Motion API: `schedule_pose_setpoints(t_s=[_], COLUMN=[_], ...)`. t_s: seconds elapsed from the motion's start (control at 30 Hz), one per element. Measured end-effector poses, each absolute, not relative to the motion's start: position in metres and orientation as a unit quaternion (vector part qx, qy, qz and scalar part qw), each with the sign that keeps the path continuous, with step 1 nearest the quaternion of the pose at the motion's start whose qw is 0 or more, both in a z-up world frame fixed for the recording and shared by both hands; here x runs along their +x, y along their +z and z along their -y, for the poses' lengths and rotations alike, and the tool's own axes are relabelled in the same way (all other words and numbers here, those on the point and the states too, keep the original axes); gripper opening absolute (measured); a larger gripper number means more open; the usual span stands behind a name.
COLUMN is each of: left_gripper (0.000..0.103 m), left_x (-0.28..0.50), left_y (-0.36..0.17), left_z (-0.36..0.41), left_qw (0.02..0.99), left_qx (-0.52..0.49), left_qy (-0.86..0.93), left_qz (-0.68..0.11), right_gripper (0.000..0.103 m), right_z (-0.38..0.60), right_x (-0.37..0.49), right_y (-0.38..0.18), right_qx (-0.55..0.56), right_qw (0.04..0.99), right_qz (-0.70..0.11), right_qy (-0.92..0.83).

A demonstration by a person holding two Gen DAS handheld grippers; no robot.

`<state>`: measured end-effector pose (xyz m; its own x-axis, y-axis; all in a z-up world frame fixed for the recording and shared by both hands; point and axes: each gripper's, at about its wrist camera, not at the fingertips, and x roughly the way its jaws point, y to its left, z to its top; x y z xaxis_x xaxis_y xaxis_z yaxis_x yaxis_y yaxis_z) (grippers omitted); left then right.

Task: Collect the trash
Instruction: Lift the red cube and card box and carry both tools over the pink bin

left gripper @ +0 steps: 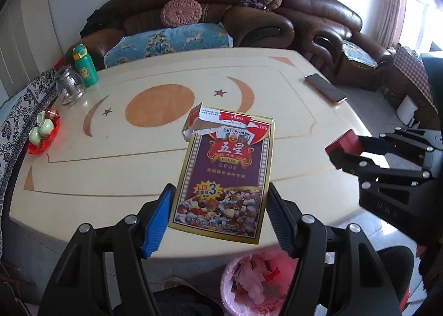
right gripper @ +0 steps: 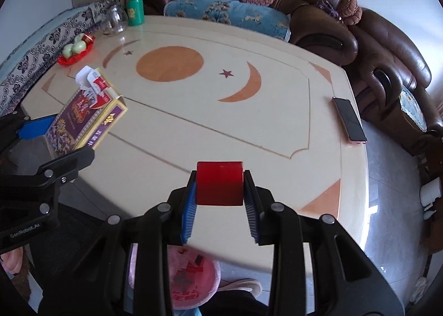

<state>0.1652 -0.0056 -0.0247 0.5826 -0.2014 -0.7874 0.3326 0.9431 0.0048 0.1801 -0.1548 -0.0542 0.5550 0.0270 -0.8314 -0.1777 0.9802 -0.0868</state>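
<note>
A torn-open purple poker card box point(left gripper: 225, 174) is between the fingers of my left gripper point(left gripper: 220, 199), which is shut on its near end just above the cream table point(left gripper: 110, 166). The box also shows in the right wrist view point(right gripper: 85, 116) at the left. My right gripper point(right gripper: 220, 188) is shut on a small red box point(right gripper: 219, 183) and holds it above the table's front edge; it also shows in the left wrist view point(left gripper: 343, 147) at the right. A trash bin with a pink liner point(left gripper: 257, 282) stands on the floor below the table edge, also visible in the right wrist view point(right gripper: 191, 280).
A phone point(left gripper: 325, 87) lies at the table's right edge. A green bottle point(left gripper: 84, 65), a glass jar point(left gripper: 67, 84) and a red tray with pale cups point(left gripper: 43, 130) stand at the left. A brown leather sofa point(left gripper: 249, 22) runs behind the table.
</note>
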Motion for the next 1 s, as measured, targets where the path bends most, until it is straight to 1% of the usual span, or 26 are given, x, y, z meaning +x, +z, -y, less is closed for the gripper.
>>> schedule_pose_setpoints(t_s=[0.3,0.5,0.73,1.0], left_gripper=[0.064,0.064,0.064,0.064], left_x=[0.116,0.089,0.059,0.039], left_y=[-0.015,-0.021,-0.04,-0.081], left_z=[-0.004,-0.006,-0.005,0.0], left_qw=[0.892,0.889,0.879,0.855], left_qx=[0.07,0.07,0.079,0.086], left_qy=[-0.162,-0.175,-0.19,-0.21], left_qz=[-0.417,-0.418,-0.431,-0.466], right_gripper=[0.032,0.032,0.032,0.032], right_z=[0.144,0.138,0.131,0.127], right_x=[0.114,0.078,0.043,0.019], right_y=[-0.043,-0.045,-0.051,-0.08], right_qx=[-0.098,-0.097,-0.105,-0.1], right_qw=[0.896,0.9,0.901,0.891], right_qz=[-0.432,-0.423,-0.418,-0.439], right_qy=[0.04,0.046,0.047,0.054])
